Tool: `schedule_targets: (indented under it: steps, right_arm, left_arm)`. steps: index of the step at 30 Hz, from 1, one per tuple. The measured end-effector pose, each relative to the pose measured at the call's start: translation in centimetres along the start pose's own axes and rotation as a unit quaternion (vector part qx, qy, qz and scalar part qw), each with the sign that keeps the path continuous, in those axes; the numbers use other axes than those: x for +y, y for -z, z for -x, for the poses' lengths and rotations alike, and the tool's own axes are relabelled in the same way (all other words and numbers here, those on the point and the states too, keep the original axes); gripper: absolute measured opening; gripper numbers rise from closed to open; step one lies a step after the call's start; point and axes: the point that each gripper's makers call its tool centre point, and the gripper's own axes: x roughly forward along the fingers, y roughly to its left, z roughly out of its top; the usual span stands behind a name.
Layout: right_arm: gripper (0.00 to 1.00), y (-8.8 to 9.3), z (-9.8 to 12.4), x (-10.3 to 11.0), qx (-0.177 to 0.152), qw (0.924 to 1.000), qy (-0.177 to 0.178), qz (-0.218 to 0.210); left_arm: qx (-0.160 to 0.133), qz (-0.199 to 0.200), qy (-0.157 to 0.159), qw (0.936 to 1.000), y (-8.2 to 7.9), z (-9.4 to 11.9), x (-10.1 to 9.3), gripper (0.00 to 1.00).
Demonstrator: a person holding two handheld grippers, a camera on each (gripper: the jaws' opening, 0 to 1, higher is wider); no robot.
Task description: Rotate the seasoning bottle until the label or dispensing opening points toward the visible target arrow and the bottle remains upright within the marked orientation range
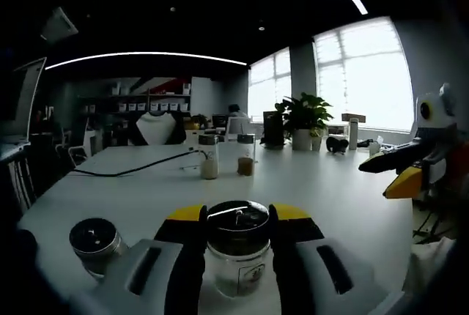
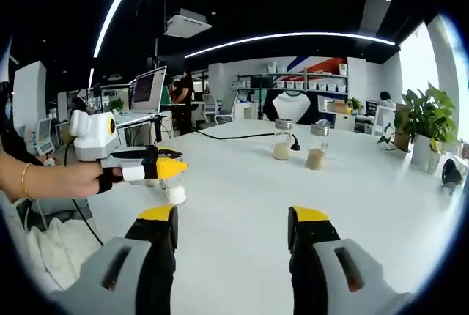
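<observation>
White tabletop (image 1: 344, 190) in an office: in the left gripper view the left tool (image 1: 238, 216) grips an upright bottle (image 1: 237, 253), a second jar (image 1: 96, 242) beside it. In the right gripper view the right tool (image 2: 233, 221) gapes open with nothing between its jaws, and the left tool (image 2: 157, 171) covers the bottle

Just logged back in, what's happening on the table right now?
A person is working with a handheld tool in each hand at a white table. The left tool is closed around a glass seasoning bottle with a dark lid, which stands upright. The right tool is open and holds nothing. A second dark-lidded jar sits beside the left tool, and two more seasoning jars stand farther back on the table. No target arrow can be made out.
</observation>
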Motion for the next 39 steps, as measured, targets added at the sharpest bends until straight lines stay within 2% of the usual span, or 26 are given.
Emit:
schedule_targets:
  steps: [10,14,18,21,39]
  right_arm:
    - [0.59,-0.2,-0.1,-0.2,-0.002,1.0,0.002,-0.004]
    - [0.59,0.0,-0.1,-0.2,0.002,1.0,0.001,-0.002]
    - [0.59,0.0,-0.1,-0.1,0.003,1.0,0.001,-0.001]
    - [0.59,-0.2,0.0,-0.1,-0.002,1.0,-0.001,-0.005]
    - [0.59,-0.1,0.2,-0.5,-0.002,1.0,0.006,-0.002]
  left_arm:
    - [0.005,0.004,-0.023,0.9997,1.0,-0.1,1.7,0.35]
    - [0.002,-0.008,-0.029,0.9995,0.9,-0.3,1.8,0.35]
    - [-0.007,0.006,-0.045,0.999,0.7,-0.3,2.3,0.35]
    - [-0.011,-0.01,-0.063,0.9979,0.9,-0.2,2.5,0.35]
    - [-0.013,-0.009,-0.064,0.9978,0.9,-0.5,2.6,0.35]
